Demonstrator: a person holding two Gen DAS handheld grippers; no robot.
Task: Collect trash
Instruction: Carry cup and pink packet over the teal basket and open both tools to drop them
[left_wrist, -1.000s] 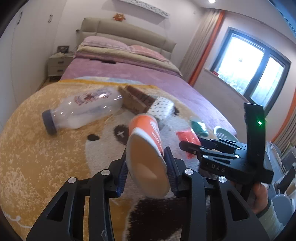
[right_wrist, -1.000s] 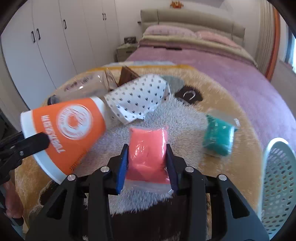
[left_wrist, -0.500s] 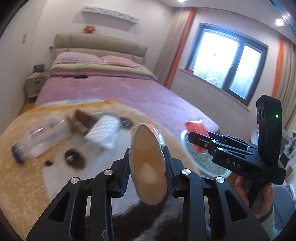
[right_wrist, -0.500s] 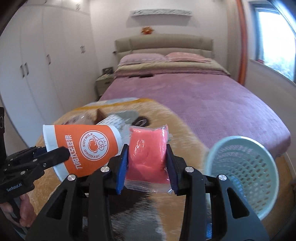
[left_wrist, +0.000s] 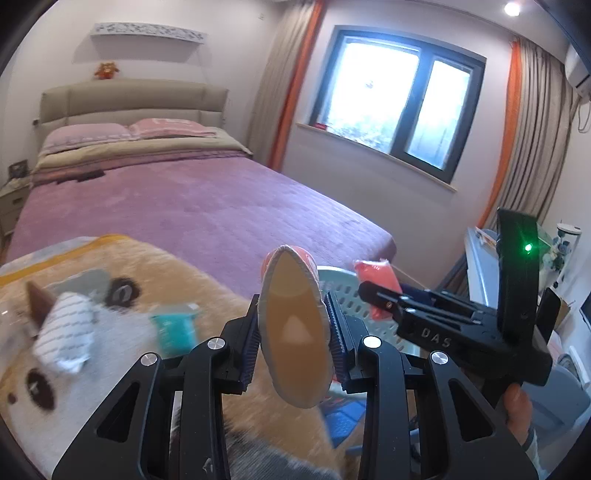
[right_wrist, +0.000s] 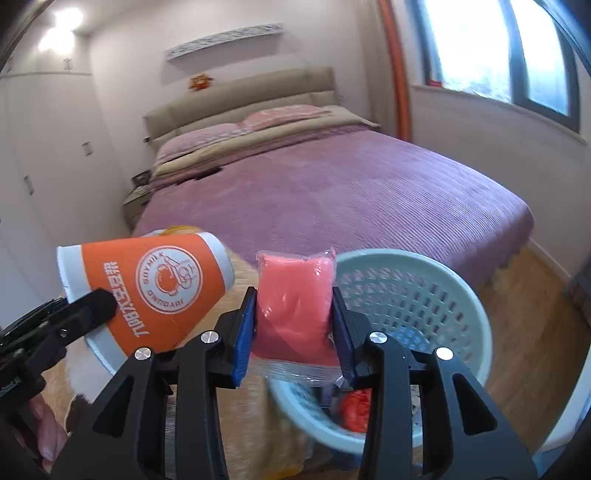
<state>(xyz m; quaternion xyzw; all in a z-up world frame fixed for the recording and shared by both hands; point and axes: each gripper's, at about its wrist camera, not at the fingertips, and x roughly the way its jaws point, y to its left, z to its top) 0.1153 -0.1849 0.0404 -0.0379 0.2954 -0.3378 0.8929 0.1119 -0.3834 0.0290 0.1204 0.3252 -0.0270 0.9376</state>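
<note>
My left gripper (left_wrist: 291, 339) is shut on an orange paper cup (left_wrist: 293, 328), squeezed flat, held in the air; the cup also shows in the right wrist view (right_wrist: 155, 291). My right gripper (right_wrist: 293, 328) is shut on a red plastic packet (right_wrist: 295, 310), held over the near rim of a pale green perforated basket (right_wrist: 424, 295). The packet (left_wrist: 376, 277) and the basket (left_wrist: 340, 295) also show in the left wrist view, right of the cup. The basket holds some trash, a red piece (right_wrist: 354, 410) among it.
On the furry orange blanket (left_wrist: 110, 266) lie a teal packet (left_wrist: 173, 328), a dotted white crumpled paper (left_wrist: 62, 336) and a brown wrapper (left_wrist: 38, 299). A purple bed (right_wrist: 332, 192) stands behind. Wooden floor (right_wrist: 535, 288) lies right of the basket.
Both grippers have swung right, away from the blanket's trash and towards the basket, each holding its item. The bottle has left the left view; the basket is now close under the right gripper.
</note>
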